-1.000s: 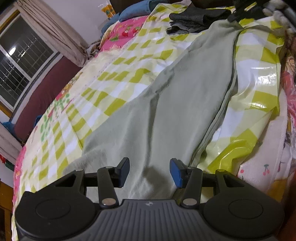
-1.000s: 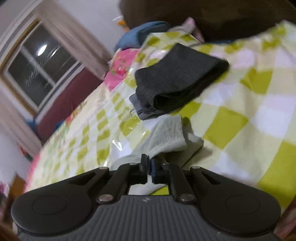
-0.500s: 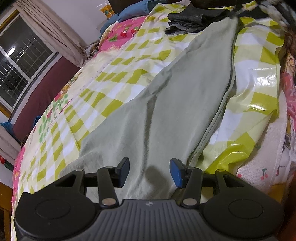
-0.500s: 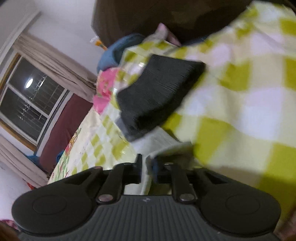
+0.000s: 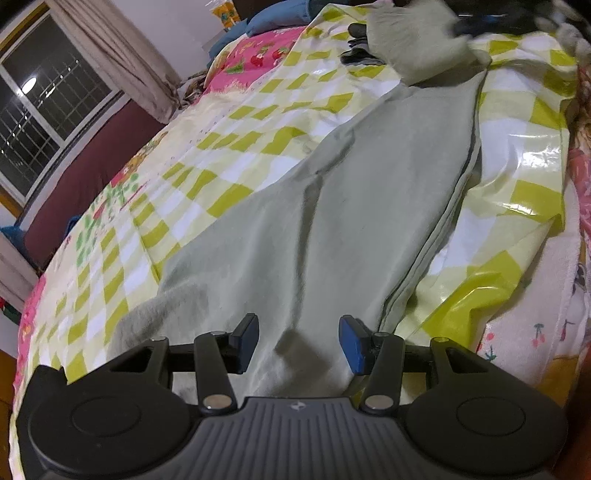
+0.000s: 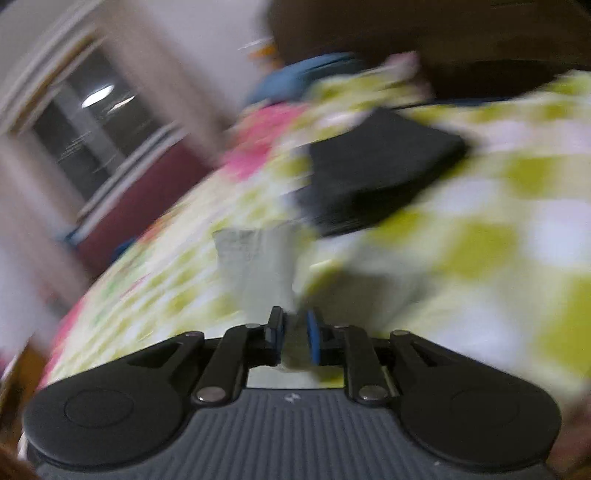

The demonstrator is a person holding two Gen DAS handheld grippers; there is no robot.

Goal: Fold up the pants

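Pale green pants (image 5: 351, 206) lie lengthwise on the yellow-checked bed cover (image 5: 258, 110). My left gripper (image 5: 298, 341) hangs open just over their near, wide end, with nothing pinched between its blue pads. At the far end the leg cuff (image 5: 410, 40) is raised off the bed and curls back this way, carried by my blurred right gripper (image 5: 476, 22). In the right wrist view that gripper (image 6: 293, 332) has its jaws opening by a narrow gap with the green fabric still between them. The cuff (image 6: 255, 262) stands up just ahead of its fingertips.
A folded dark garment (image 6: 376, 177) lies just beyond the cuff, also seen as the dark garment (image 5: 356, 44) at the far end. Blue bedding (image 5: 266, 22) is behind it. A window (image 5: 44, 110) and curtain are at the left. The bed's right edge carries a white cherry-print cloth (image 5: 535, 332).
The far leg end, flat on the bed before, now hangs lifted and folded back toward me. The right jaws have parted slightly. My left gripper has stayed put.
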